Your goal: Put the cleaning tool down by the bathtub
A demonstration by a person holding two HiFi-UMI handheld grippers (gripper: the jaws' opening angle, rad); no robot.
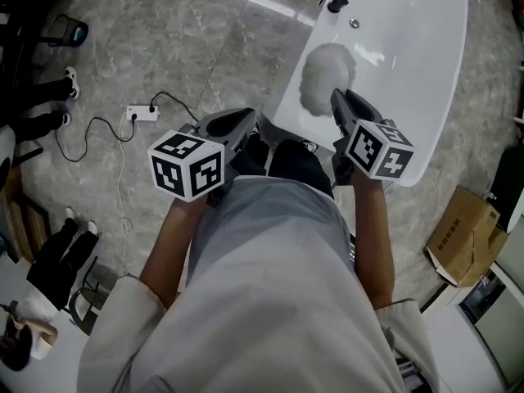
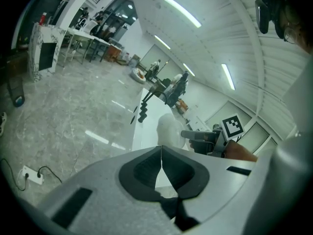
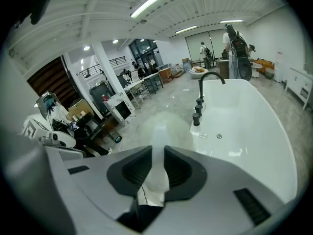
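Holding, not placed yet: the large white oval bathtub (image 1: 409, 56) fills the upper right of the head view, and the fluffy white cleaning tool (image 1: 326, 76) hangs over its basin near the left rim. Right gripper (image 3: 157, 163) is clamped on the tool's stem, fluffy head poking past the jaws. Left gripper (image 2: 160, 165) is pinched together, empty. The set-down beside the tub is left to do.

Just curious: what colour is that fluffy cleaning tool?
White; the cleaning tool shows best in the head view.
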